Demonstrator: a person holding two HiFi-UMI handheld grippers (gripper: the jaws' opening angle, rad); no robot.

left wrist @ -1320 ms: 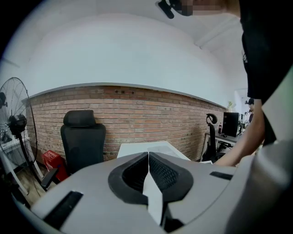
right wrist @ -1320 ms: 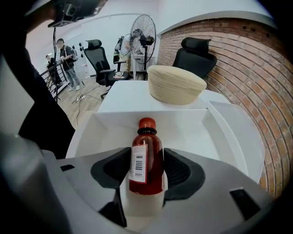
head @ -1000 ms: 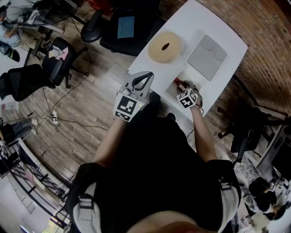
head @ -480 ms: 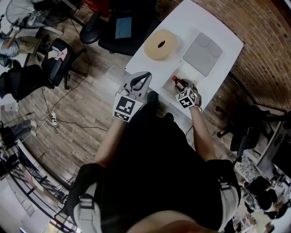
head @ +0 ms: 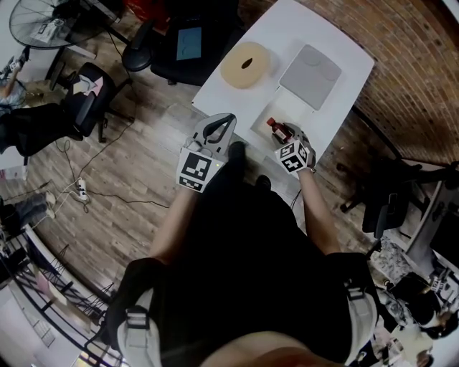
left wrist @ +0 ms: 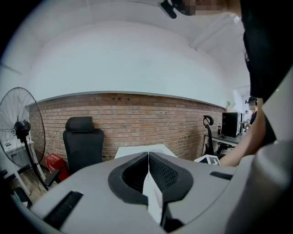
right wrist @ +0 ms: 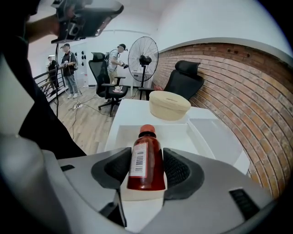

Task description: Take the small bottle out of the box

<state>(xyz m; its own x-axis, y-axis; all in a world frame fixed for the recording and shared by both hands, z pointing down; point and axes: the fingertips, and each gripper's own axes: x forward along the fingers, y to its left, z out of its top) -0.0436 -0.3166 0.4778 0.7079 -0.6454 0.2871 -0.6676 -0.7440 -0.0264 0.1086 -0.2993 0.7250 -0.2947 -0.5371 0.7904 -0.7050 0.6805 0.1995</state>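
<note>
grips the small bottle (right wrist: 146, 176) between the right gripper (right wrist: 146, 155) jaws, seemingly lifted over the white box (right wrist: 192, 135), not yet set aside. holds the left gripper (left wrist: 149, 176) shut, empty, off the table (head: 301, 29). leaves scant bare top near the edge; beige roll (head: 245, 64) and grey lid (head: 310, 75) beyond.

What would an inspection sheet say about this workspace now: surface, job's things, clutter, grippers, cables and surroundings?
Surface: white table, mostly bare.
Job's things: small bottle, red cap, upright; white box open.
Clutter: flat pale lid and round beige object beside the box.
Grippers: right gripper shut on the small bottle; left gripper shut, empty, off the table.
Cables: cable and power strip on the wooden floor.
Surroundings: brick wall, office chairs, fan.
</note>
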